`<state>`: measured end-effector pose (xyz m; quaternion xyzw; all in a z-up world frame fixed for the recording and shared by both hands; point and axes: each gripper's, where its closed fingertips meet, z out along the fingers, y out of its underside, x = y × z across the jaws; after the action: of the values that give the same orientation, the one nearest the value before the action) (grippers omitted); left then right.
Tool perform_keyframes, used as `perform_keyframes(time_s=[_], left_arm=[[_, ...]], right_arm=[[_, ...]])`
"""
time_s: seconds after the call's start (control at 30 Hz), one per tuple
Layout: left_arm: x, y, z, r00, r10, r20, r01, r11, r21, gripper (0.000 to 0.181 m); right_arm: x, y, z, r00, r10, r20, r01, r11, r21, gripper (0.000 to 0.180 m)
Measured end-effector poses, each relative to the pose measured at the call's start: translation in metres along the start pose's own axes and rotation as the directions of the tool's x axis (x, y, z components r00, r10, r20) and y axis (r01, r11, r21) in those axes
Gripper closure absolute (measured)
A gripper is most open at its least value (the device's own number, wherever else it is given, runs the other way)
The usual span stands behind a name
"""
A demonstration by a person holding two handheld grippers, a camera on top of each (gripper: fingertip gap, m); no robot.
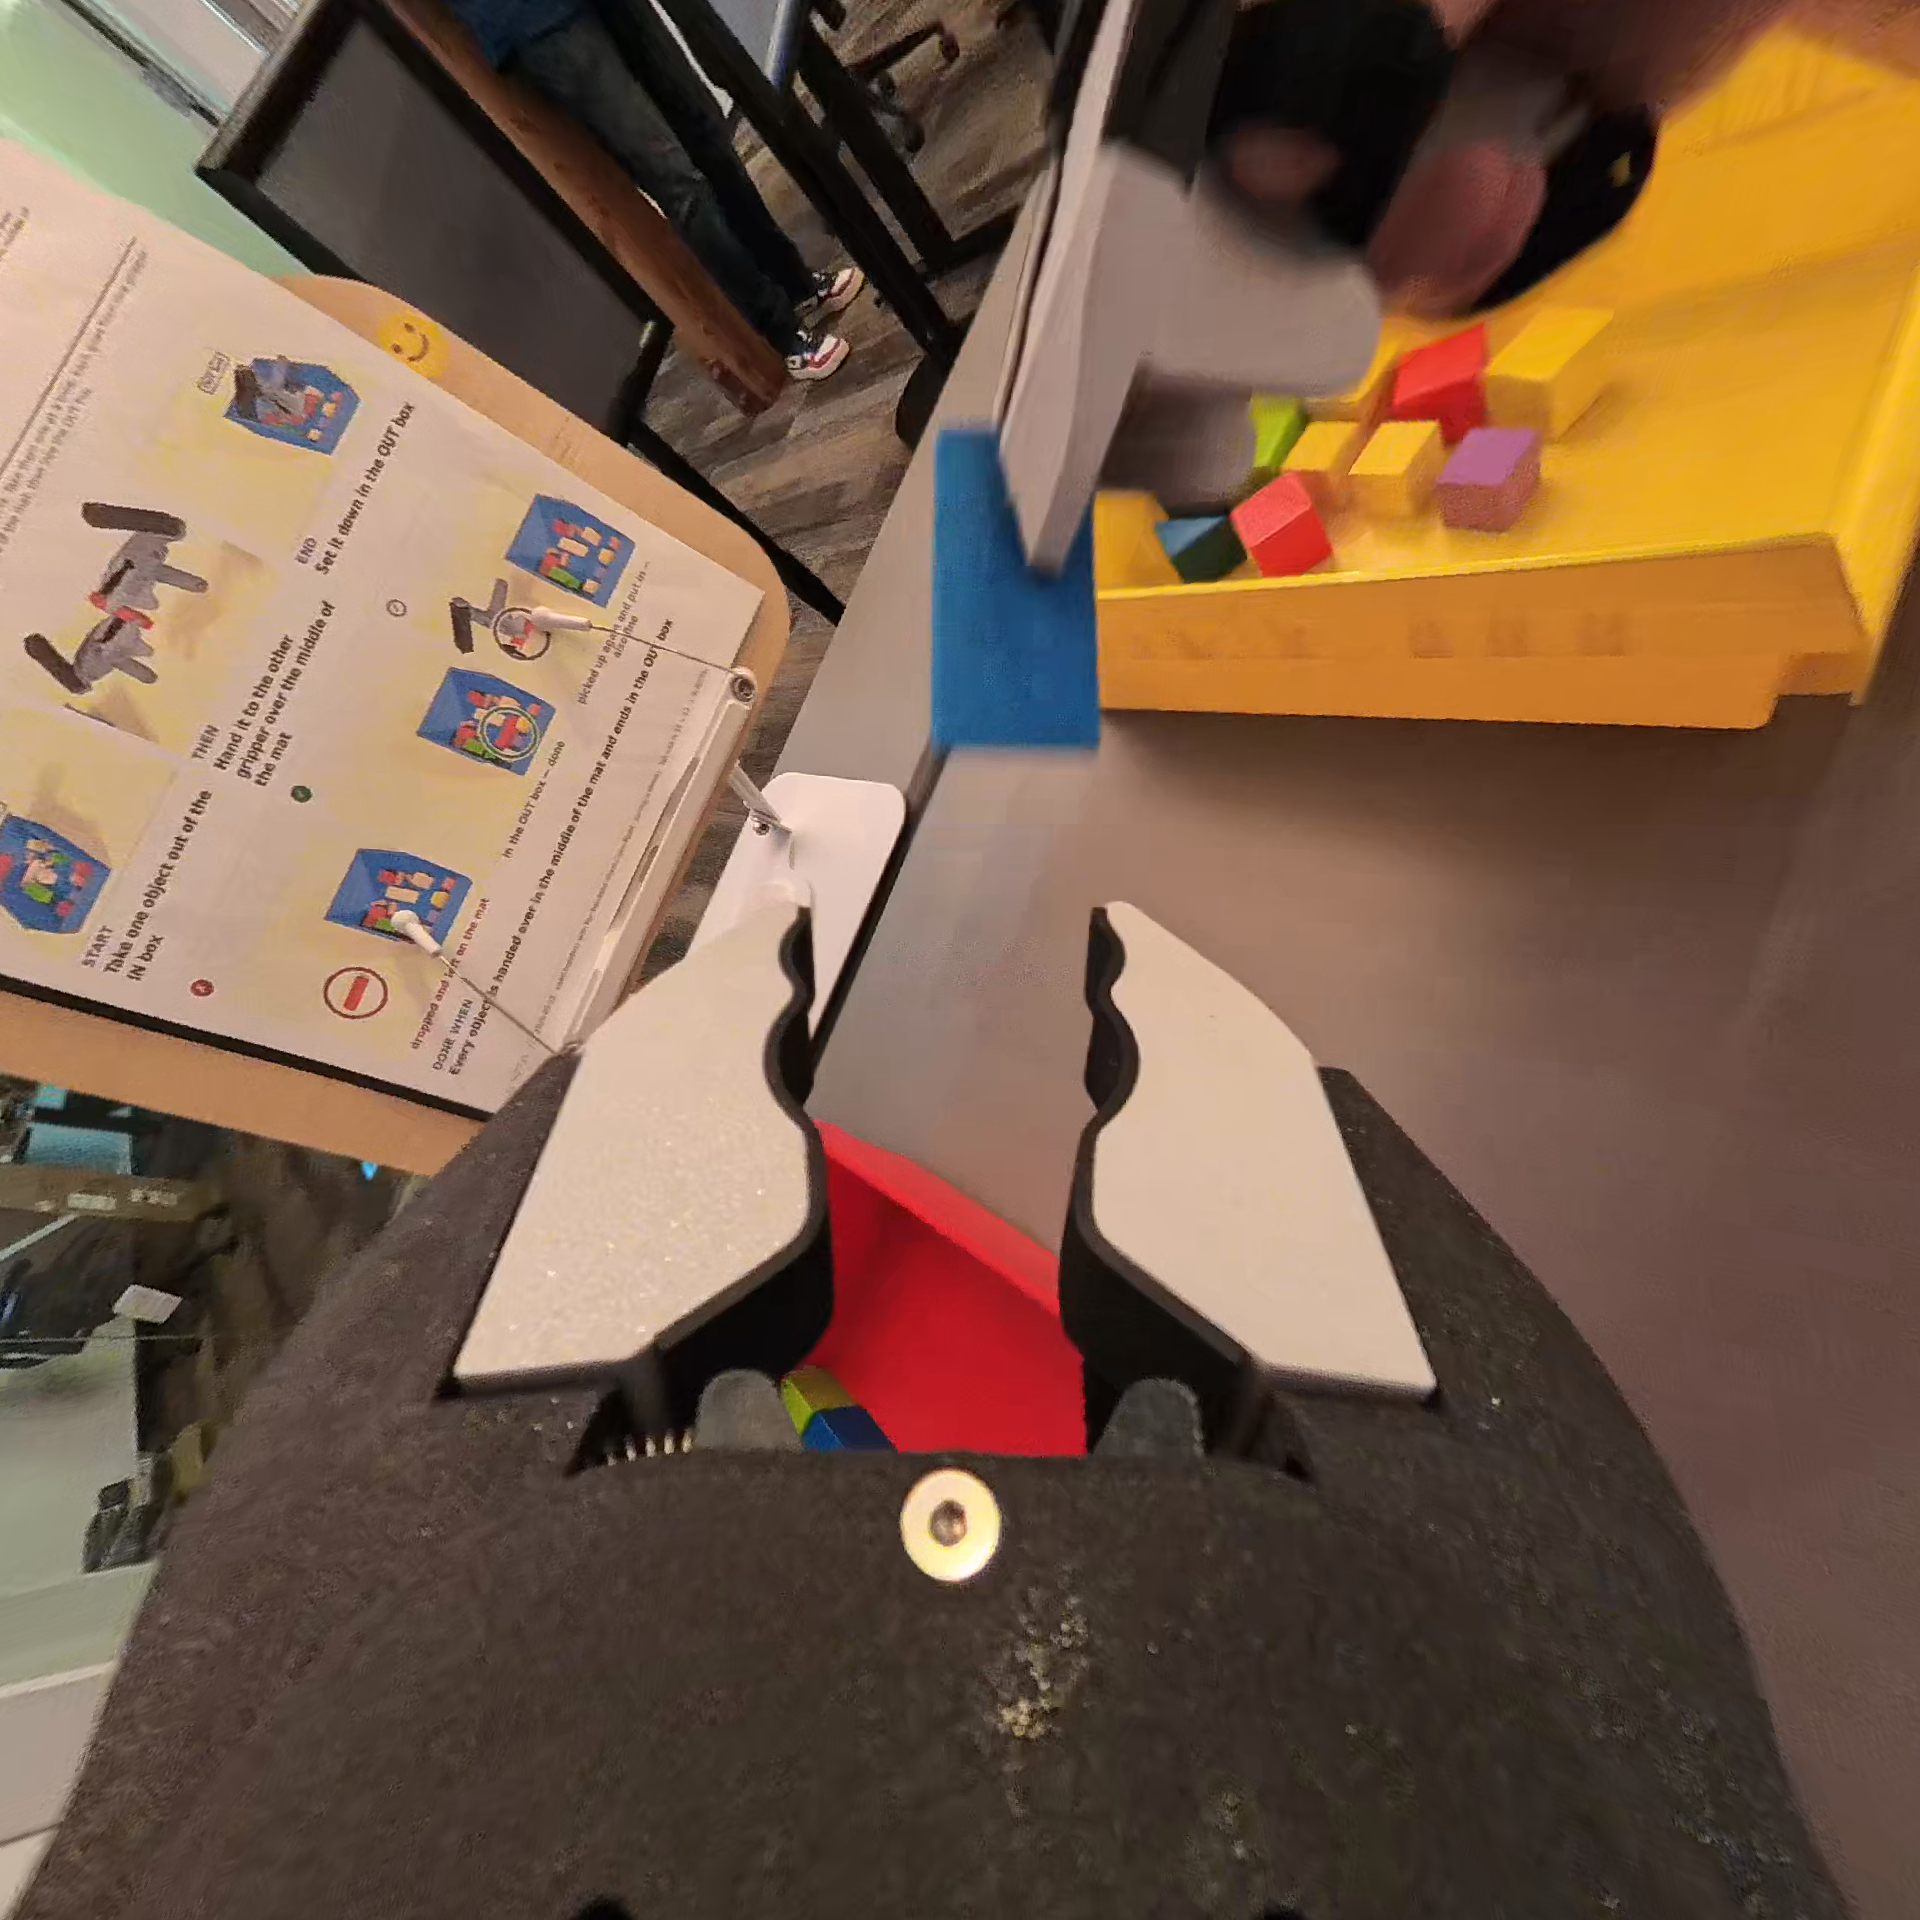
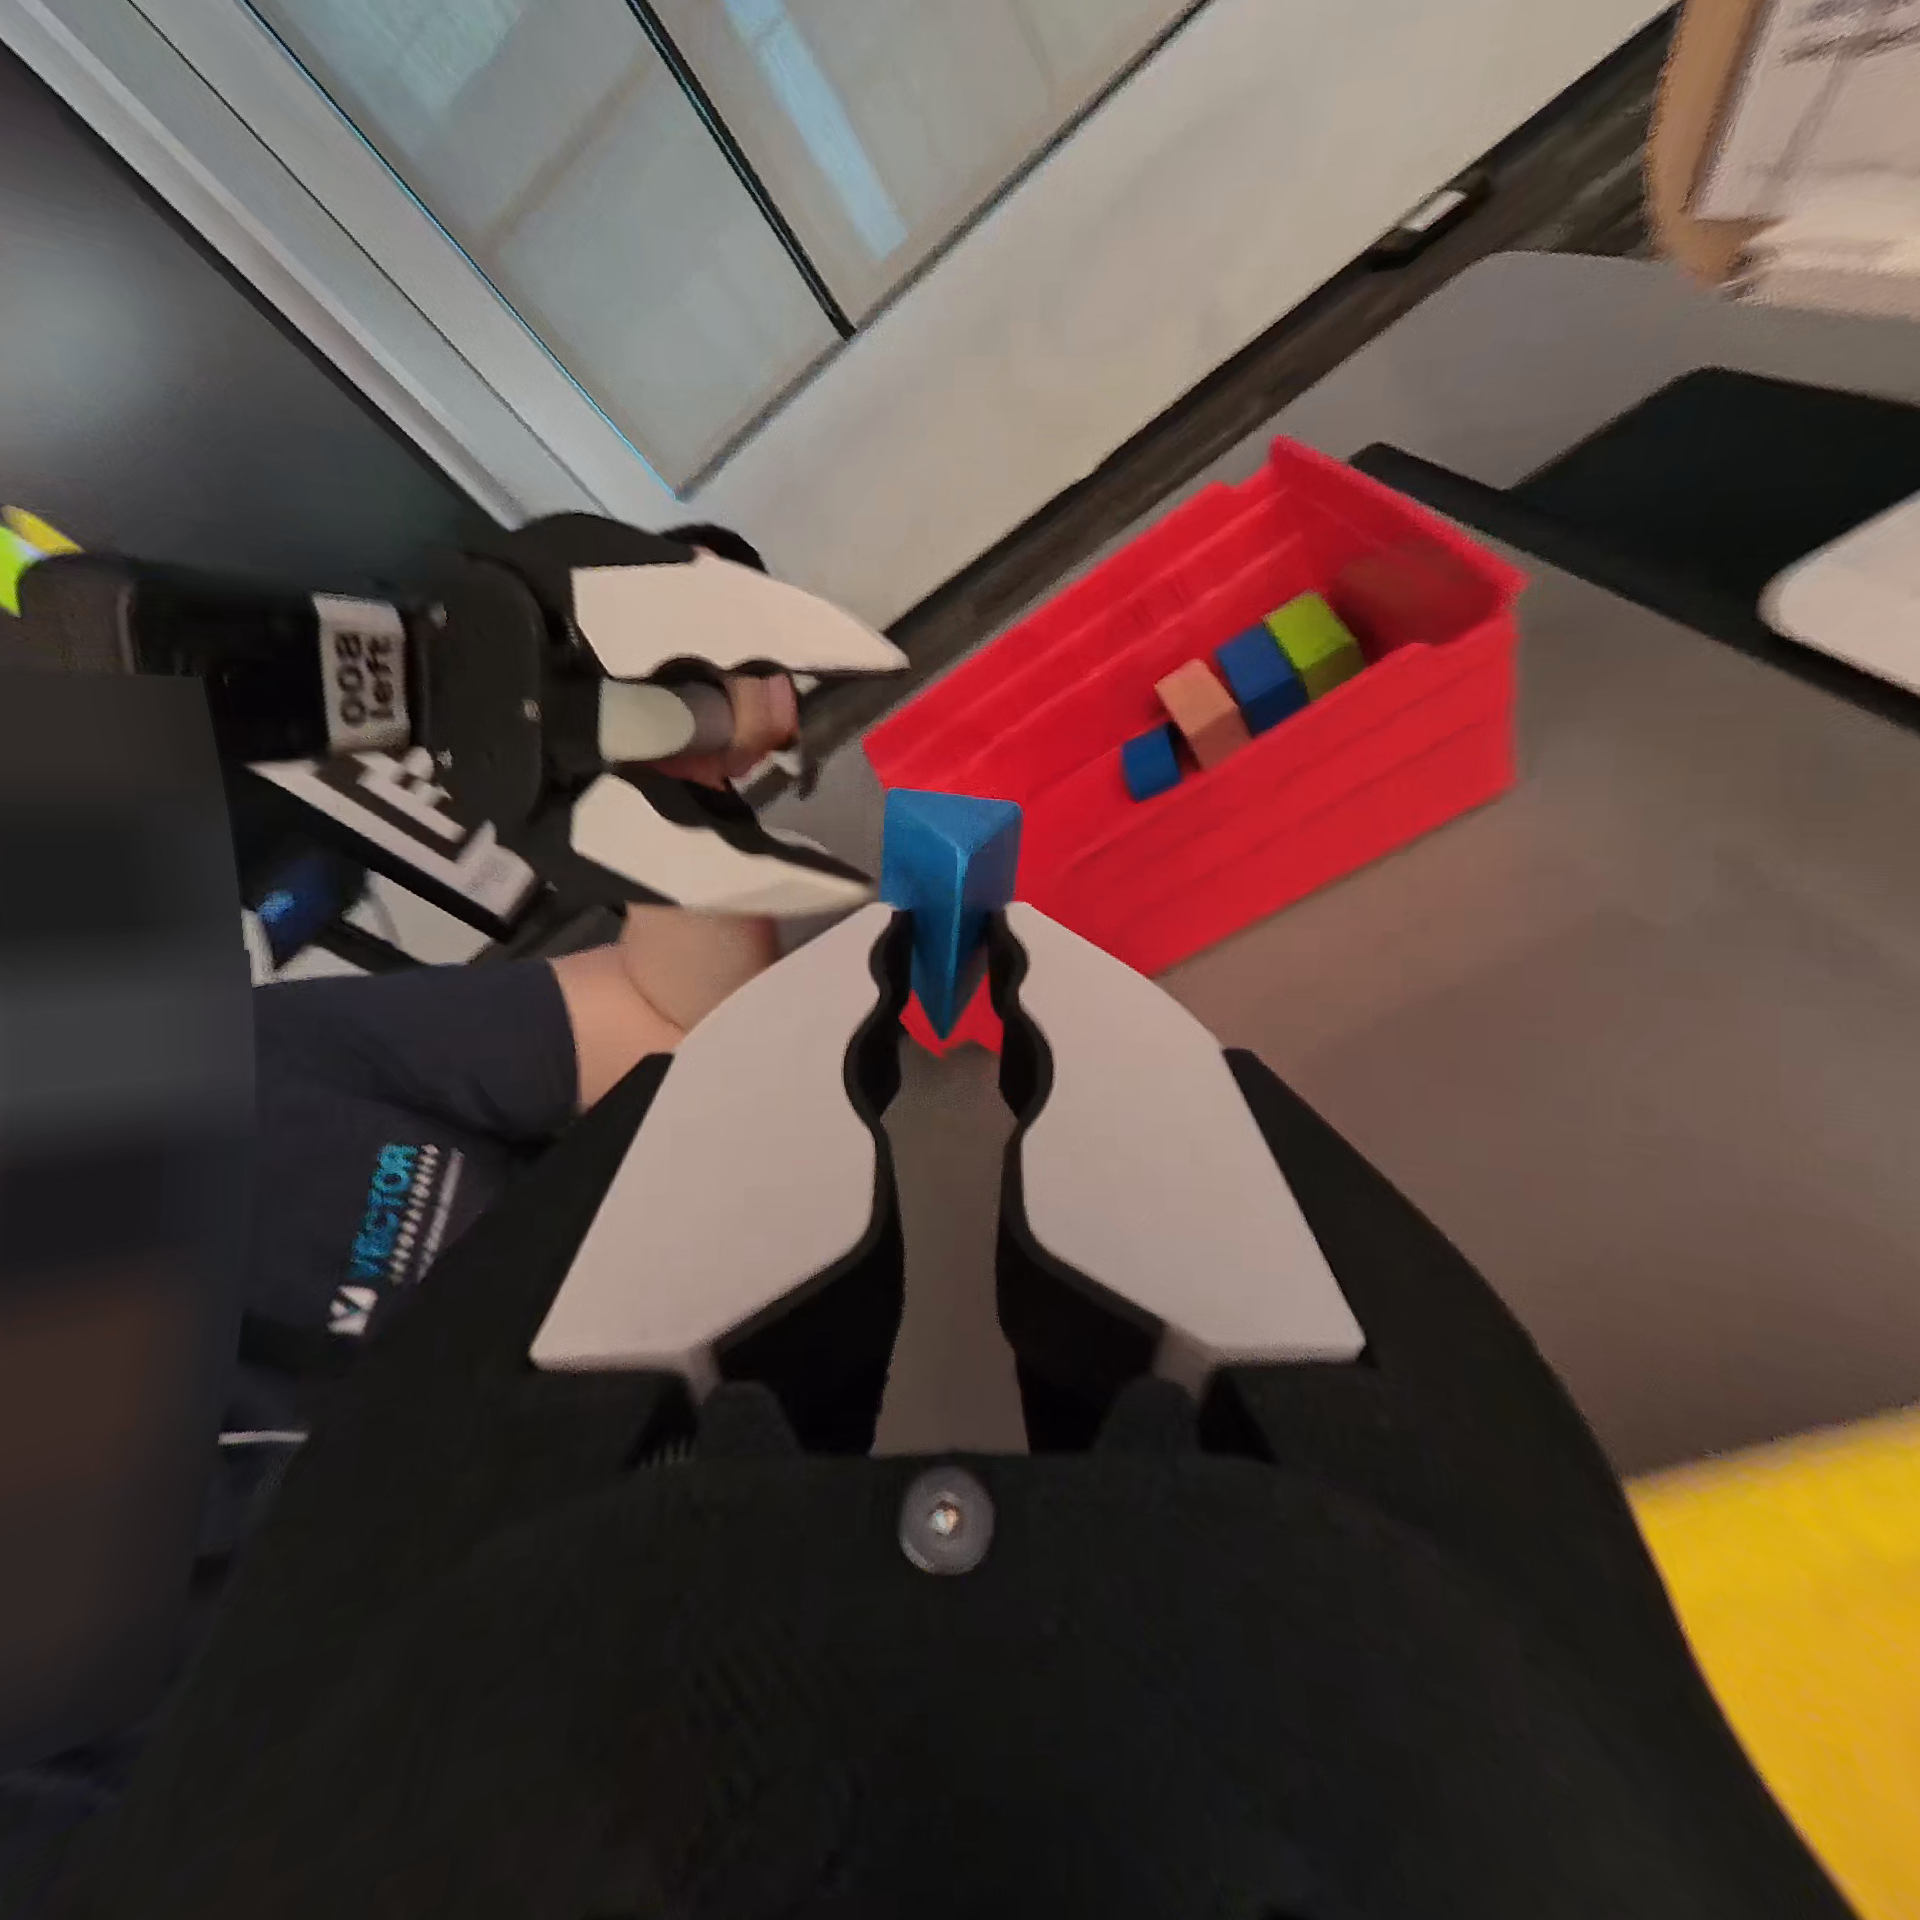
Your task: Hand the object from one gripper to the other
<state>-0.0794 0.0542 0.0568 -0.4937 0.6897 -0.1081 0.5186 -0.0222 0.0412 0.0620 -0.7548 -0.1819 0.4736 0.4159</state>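
Note:
A blue wedge-shaped block (image 2: 945, 894) is pinched between my right gripper's (image 2: 943, 920) fingertips and sticks out past them. In the left wrist view the same blue block (image 1: 1013, 613) hangs from the right gripper's (image 1: 1044, 551) grey fingers, above the grey mat. My left gripper (image 1: 948, 920) is open and empty, a short way off from the block. In the right wrist view the left gripper (image 2: 883, 769) shows at the left, jaws apart, its lower fingertip close to the block.
A red bin (image 2: 1371, 748) holding several coloured blocks stands on the grey mat (image 2: 1558, 1091). A yellow bin (image 1: 1455, 644) with several coloured blocks sits to the right. An instruction sheet on a board (image 1: 312, 675) stands at the left. A person's sleeve (image 2: 416, 1060) lies near the left gripper.

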Motion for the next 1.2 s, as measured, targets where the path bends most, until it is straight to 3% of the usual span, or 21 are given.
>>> perform_keyframes(time_s=[0.1, 0.2, 0.3, 0.4, 0.5, 0.67, 0.9, 1.13, 1.2], left_arm=[[-0.001, -0.003, -0.009, 1.0, -0.023, -0.019, 0.023, 1.0, 0.01, 0.131], [0.002, -0.003, -0.012, 1.0, -0.011, -0.029, 0.011, 1.0, 0.0, 0.132], [0.006, -0.002, -0.012, 0.999, 0.008, -0.036, -0.008, 1.0, -0.012, 0.133], [0.009, -0.002, -0.012, 0.999, 0.013, -0.046, -0.014, 1.0, -0.018, 0.135], [0.008, 0.002, -0.012, 0.999, 0.027, -0.04, -0.029, 0.999, -0.033, 0.137], [0.005, 0.005, -0.013, 0.999, 0.011, -0.042, -0.013, 0.999, -0.031, 0.14], [-0.003, 0.008, -0.017, 1.0, 0.001, -0.026, -0.002, 0.999, -0.032, 0.14], [-0.005, 0.011, -0.018, 1.0, -0.007, -0.025, 0.006, 0.999, -0.037, 0.141], [-0.004, 0.011, -0.018, 1.0, -0.001, -0.028, -0.001, 0.999, -0.04, 0.141]], right_arm=[[0.035, 0.006, -0.068, 0.937, -0.1, -0.335, 0.072, 0.993, -0.096, 0.165], [0.076, 0.043, -0.129, 0.802, -0.14, -0.58, -0.025, 0.963, -0.267, 0.164], [0.1, 0.081, -0.141, 0.804, -0.223, -0.551, -0.067, 0.887, -0.456, 0.164], [0.123, 0.119, -0.141, 0.791, -0.419, -0.446, 0.004, 0.733, -0.681, 0.164], [0.135, 0.144, -0.135, 0.796, -0.485, -0.361, 0.025, 0.623, -0.781, 0.164], [0.154, 0.159, -0.143, 0.721, -0.623, -0.302, 0.021, 0.456, -0.89, 0.164], [0.16, 0.157, -0.144, 0.685, -0.672, -0.281, 0.055, 0.432, -0.9, 0.164], [0.154, 0.161, -0.14, 0.73, -0.626, -0.272, 0.071, 0.466, -0.882, 0.164], [0.158, 0.158, -0.143, 0.709, -0.646, -0.285, 0.063, 0.459, -0.886, 0.164]])
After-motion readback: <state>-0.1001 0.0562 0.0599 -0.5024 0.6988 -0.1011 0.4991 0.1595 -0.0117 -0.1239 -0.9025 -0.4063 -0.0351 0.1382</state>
